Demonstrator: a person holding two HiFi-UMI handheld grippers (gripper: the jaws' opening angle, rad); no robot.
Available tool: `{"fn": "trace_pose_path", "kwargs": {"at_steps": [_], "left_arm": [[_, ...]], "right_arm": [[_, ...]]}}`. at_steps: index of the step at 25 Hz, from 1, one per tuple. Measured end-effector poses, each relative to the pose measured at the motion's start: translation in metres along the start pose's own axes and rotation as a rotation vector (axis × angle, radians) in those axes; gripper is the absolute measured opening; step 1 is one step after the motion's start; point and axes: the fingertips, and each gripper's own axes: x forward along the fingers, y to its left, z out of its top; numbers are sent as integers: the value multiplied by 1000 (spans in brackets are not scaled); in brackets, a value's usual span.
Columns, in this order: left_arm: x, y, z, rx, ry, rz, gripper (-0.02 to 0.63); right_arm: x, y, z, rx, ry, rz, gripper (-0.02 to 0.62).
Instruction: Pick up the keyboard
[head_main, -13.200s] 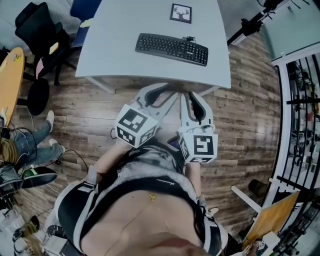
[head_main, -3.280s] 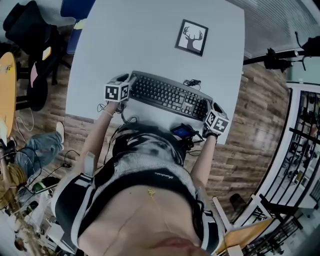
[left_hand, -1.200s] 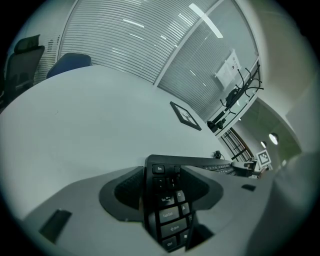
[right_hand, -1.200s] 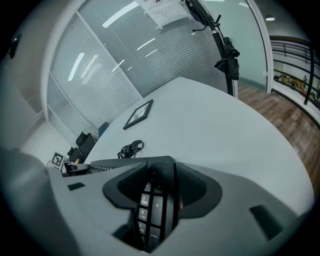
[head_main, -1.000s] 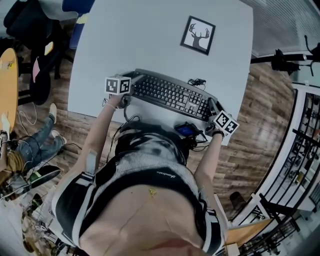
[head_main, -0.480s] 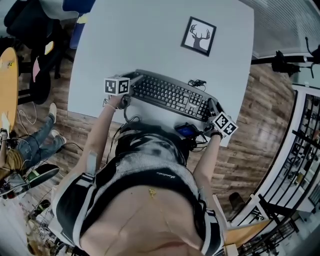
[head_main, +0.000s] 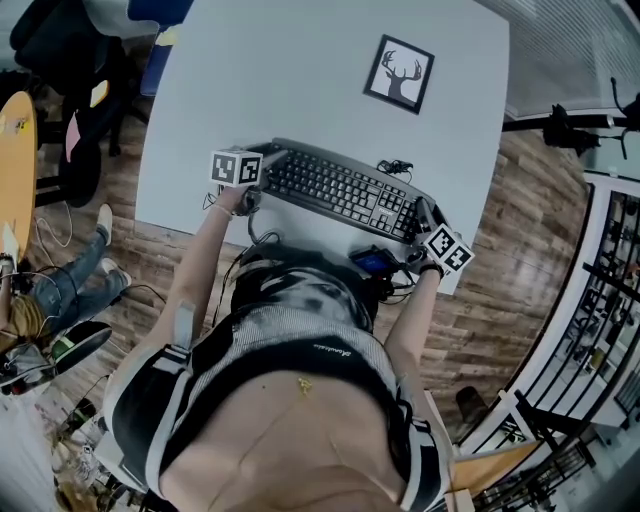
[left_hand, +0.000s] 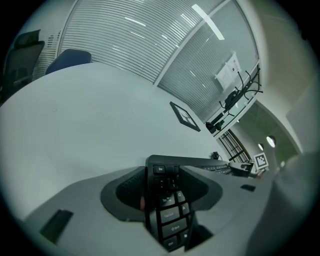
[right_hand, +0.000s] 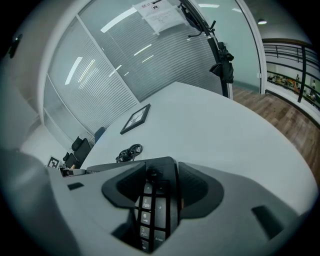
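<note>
**Right gripper view.** The right gripper (right_hand: 160, 175) is seen along its own jaws, which have just been opening and now stand wide apart. Between the dark pads (right_hand: 196, 187) lies the number-pad end of the black keyboard (right_hand: 152, 210), resting on the pale worktop (right_hand: 225, 130). Whether the pads graze its edges cannot be told. Beyond the keyboard's far corner a coiled black cable (right_hand: 129, 151) lies on the worktop, and farther back a dark-framed picture (right_hand: 136, 119) lies flat. Behind the worktop are a glazed wall with slatted blinds (right_hand: 100, 75), a sheet of paper (right_hand: 160, 12) fixed high on it, a black stand (right_hand: 220, 55), and wooden floor (right_hand: 280, 107) at right.
</note>
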Motion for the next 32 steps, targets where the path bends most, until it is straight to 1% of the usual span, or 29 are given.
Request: {"fn": "trace_pose_path", "kwargs": {"at_steps": [10, 16, 23, 32], "left_arm": [[0, 0, 0, -19, -24, 31, 206], [-3, -3, 6, 2, -30, 51, 206], [-9, -6, 14, 23, -48, 49, 206], [-18, -7, 17, 14, -78, 52, 204]], "right_arm": [[-1, 0, 1, -6, 0, -30, 198], [-2, 1, 2, -18, -19, -47, 195], [-7, 7, 5, -16, -52, -41, 195], [-9, 17, 19, -74, -74, -43, 195]]}}
